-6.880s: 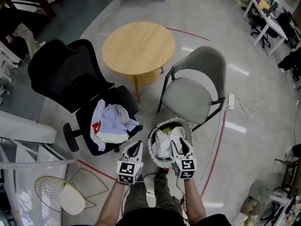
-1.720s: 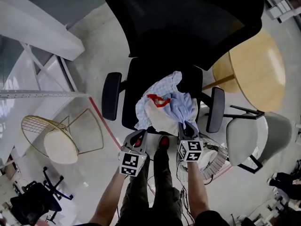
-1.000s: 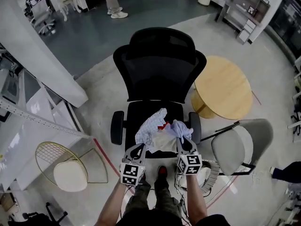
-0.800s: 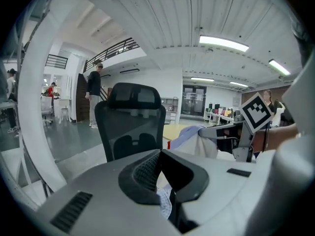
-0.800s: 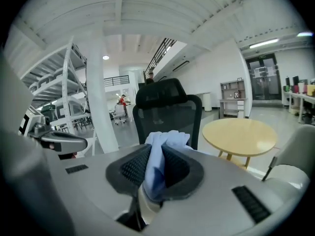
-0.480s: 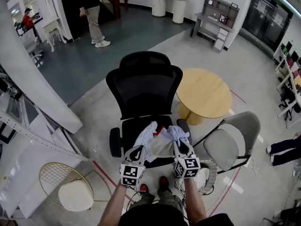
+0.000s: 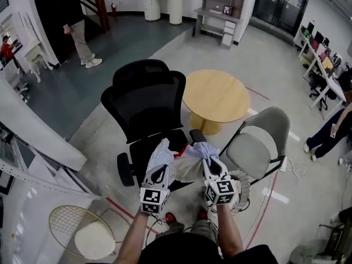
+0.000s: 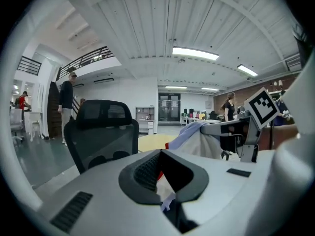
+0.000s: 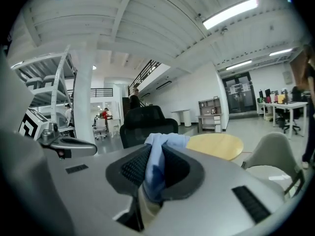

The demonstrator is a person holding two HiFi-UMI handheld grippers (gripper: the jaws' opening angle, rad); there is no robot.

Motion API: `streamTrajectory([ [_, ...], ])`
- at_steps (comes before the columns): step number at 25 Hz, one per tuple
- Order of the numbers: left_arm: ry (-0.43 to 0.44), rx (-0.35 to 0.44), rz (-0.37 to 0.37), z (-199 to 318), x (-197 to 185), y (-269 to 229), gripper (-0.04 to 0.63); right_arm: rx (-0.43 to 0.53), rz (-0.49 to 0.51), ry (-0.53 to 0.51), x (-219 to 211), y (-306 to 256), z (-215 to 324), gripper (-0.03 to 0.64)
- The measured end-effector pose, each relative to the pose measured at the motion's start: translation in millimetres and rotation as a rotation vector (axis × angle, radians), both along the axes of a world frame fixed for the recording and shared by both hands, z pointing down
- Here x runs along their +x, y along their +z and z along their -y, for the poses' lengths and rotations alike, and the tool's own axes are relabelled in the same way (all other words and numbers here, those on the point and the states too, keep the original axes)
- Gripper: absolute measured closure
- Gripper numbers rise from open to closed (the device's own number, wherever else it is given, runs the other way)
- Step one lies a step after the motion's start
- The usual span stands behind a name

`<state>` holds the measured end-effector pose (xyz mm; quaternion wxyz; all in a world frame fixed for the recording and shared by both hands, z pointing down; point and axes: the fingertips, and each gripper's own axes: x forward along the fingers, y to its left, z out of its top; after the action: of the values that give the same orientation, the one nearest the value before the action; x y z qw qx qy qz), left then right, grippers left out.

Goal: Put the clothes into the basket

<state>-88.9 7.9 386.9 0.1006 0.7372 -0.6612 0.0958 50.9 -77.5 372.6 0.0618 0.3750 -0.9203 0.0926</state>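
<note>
Hanging between left gripper [image 7: 159, 172] and right gripper [image 7: 210, 161], clothes [image 7: 185, 166], long axis sideways.

Pale polished floor [image 7: 286, 76] w/ red tape line [image 7: 257, 93] — blue-grey section [image 7: 77, 95] at left. Black mesh office chair [image 7: 146, 100], round wooden table [image 7: 215, 96], grey shell chair [image 7: 257, 142], gold wire chair [image 7: 91, 238]. Strip lights [image 8: 195, 53] — white ribbed ceiling [image 8: 147, 23].

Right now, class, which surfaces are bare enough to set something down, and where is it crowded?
Bare: the round table, between the black office chair and the grey chair, and the grey chair's seat. Crowded: over the office chair's seat, where the left gripper and right gripper hold the clothes, and round the basket.
</note>
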Motion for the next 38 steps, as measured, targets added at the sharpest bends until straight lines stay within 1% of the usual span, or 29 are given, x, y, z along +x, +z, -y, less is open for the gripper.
streamTrajectory([
  [4,0.067,-0.003,-0.003,14,39,1,0.589,0.01,-0.009,0.057,44,-2,3,0.54],
  [8,0.126,-0.012,-0.006,31,84,3,0.589,0.014,-0.015,0.114,95,-5,6,0.54],
  [12,0.177,-0.024,-0.011,45,134,4,0.588,0.014,-0.043,0.165,152,-3,11,0.54],
  [19,0.252,-0.061,-0.012,55,222,17,0.589,-0.018,-0.075,0.255,251,13,9,0.54],
  [23,0.284,-0.089,-0.014,56,267,28,0.589,-0.04,-0.094,0.292,299,25,5,0.54],
  [30,0.302,-0.153,-0.011,54,317,64,0.589,-0.118,-0.115,0.3,349,73,-7,0.54],
  [38,0.311,-0.225,-0.006,52,341,120,0.589,-0.225,-0.127,0.267,361,149,-14,0.539],
])
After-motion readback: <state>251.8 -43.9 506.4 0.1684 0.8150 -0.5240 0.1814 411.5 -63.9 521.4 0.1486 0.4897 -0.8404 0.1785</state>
